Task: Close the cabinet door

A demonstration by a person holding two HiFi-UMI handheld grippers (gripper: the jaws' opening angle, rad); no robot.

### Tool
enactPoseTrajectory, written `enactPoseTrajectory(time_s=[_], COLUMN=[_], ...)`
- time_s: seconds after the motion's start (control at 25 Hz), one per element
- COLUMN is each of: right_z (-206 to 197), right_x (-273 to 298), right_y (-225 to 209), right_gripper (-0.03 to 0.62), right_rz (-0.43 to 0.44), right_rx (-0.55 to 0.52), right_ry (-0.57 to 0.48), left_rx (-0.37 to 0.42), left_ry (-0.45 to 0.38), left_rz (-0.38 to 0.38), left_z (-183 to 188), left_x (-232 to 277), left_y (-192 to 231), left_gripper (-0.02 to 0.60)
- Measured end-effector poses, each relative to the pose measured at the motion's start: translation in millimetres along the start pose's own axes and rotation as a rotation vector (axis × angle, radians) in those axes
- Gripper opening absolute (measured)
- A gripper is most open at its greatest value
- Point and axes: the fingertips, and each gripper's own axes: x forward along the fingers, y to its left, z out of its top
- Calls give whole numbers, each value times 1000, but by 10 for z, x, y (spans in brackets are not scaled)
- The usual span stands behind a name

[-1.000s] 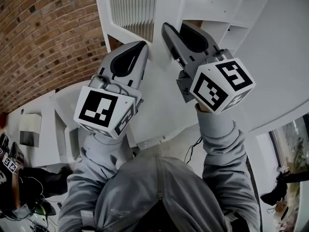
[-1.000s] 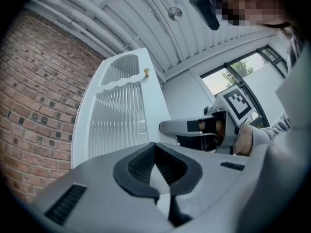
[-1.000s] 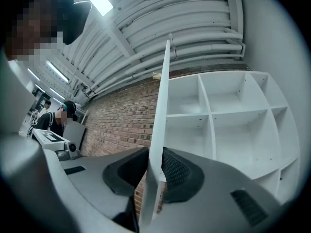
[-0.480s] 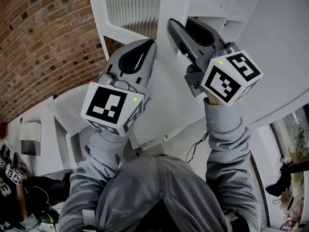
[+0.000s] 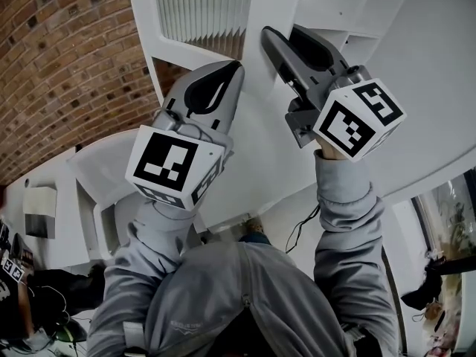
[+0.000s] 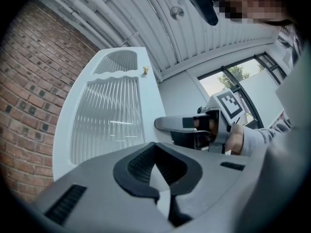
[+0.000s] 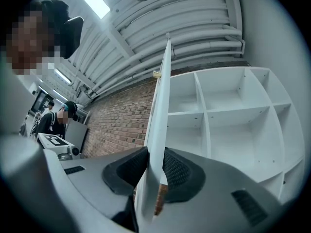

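Note:
The white cabinet door (image 5: 260, 132) with a ribbed glass panel (image 5: 201, 6) stands open in front of me. My right gripper (image 5: 286, 36) has the door's free edge (image 7: 163, 106) between its pads, which touch it on both sides; the jaws have just been opening a little. My left gripper (image 5: 235, 68) is shut and empty, with its tip against the door's face below the glass (image 6: 109, 115). A small brass knob (image 6: 145, 70) sits near the door's top. The white cabinet's empty shelves (image 7: 233, 120) lie to the right of the door edge.
A brick wall (image 5: 67, 65) runs behind the door on the left. White furniture (image 5: 44, 207) stands low at the left. Another person (image 7: 60, 118) stands by a desk in the distance. A window (image 6: 233, 74) is at the right of the left gripper view.
Both grippers have moved a short way forward and up in the head view, together with the door's edge. The door has swung slightly.

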Motion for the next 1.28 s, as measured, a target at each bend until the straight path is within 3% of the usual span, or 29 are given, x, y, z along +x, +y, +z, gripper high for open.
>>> enactPoseTrajectory(time_s=[0.4, 1.28], right_z=[-99, -321], right_x=[136, 566], right_y=[-390, -1041], right_gripper=[112, 122], right_rz=[152, 335], right_rx=[19, 101], right_ry=[3, -15], left_rx=[14, 29], left_ry=[-13, 52], left_rz=[83, 210], left_z=[-93, -458], left_x=[520, 1089], left_y=[78, 445], left_gripper=[3, 3])
